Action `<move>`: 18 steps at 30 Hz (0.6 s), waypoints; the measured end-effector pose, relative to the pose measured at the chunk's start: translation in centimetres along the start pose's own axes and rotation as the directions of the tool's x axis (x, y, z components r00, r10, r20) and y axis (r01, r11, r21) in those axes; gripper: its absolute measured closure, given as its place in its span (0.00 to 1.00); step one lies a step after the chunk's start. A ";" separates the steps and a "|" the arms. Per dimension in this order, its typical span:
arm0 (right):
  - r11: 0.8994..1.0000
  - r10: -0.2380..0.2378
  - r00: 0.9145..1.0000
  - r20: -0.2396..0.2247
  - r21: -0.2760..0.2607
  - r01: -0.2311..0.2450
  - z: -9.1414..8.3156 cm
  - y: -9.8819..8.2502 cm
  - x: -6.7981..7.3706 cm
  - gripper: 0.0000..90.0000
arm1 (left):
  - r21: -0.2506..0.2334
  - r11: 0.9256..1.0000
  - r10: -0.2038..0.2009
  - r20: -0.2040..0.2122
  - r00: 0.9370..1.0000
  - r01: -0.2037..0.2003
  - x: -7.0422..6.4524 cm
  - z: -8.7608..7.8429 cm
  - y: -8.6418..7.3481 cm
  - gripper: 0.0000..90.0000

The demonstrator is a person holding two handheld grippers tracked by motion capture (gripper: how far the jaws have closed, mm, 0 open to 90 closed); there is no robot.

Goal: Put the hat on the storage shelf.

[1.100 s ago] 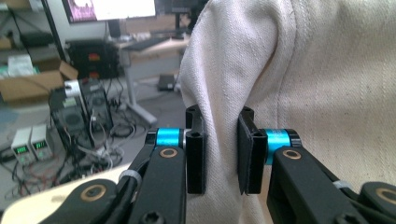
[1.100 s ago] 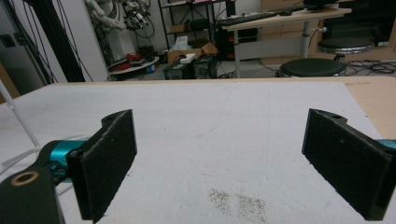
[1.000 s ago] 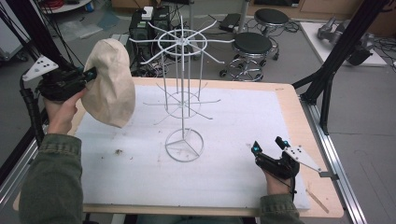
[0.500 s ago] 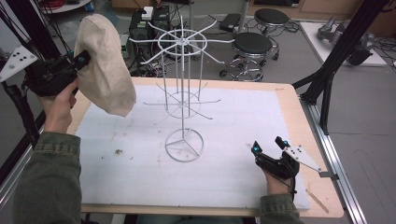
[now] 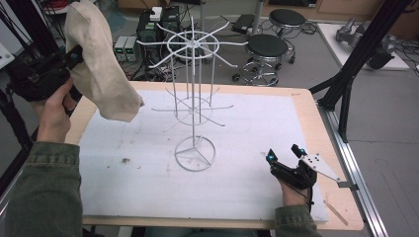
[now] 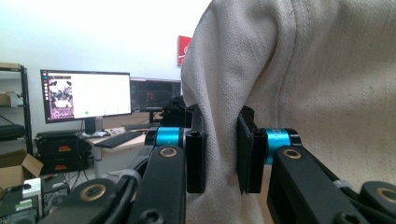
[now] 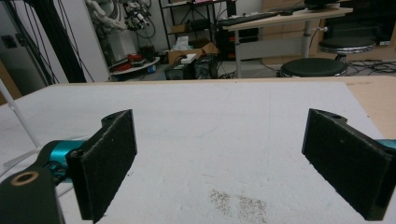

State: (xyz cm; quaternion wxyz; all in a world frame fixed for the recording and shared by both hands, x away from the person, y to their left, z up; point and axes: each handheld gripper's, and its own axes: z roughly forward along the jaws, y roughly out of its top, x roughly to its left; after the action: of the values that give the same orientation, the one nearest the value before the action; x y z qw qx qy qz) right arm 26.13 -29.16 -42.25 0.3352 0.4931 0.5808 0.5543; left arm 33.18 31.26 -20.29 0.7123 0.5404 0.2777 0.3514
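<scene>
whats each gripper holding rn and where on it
The left hand-held gripper pinches a fold of the beige cloth near its edge; the right hand-held gripper holds nothing.

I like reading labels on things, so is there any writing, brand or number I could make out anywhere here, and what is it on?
No text here is readable.
Computer screen: a window with writing, too small and blurred to read.
Red sign on the wall: a white mark, unreadable.
Cloth cap, wire stand, table: no writing visible.

You see a white foam mat (image 5: pixel 148 182) on the wooden table (image 5: pixel 316 123), two black stools (image 5: pixel 267 47) behind it, and lit monitors (image 6: pixel 86 95).
</scene>
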 end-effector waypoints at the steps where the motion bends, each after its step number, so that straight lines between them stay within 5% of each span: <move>1: 1.000 -0.002 1.000 0.000 0.000 0.002 0.0 0.0 0.0 0.10 | -0.007 1.000 -0.006 0.004 1.000 0.006 -0.1 -0.1 0.2 0.84; 6: 1.000 -0.001 1.000 0.000 0.001 0.001 0.0 0.0 0.0 0.10 | -0.057 0.997 -0.052 0.030 0.998 0.054 -0.7 -0.3 1.1 0.84; 18: 1.000 0.000 1.000 -0.002 0.002 0.000 0.1 0.0 0.0 0.10 | -0.052 0.992 -0.111 0.117 0.987 0.118 -2.2 1.0 1.8 0.84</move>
State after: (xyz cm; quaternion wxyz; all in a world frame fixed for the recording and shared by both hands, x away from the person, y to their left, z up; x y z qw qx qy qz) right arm 26.21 -29.16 -42.29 0.3341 0.4929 0.5815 0.5543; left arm 32.28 29.18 -18.23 0.7617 0.5214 0.2568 0.2864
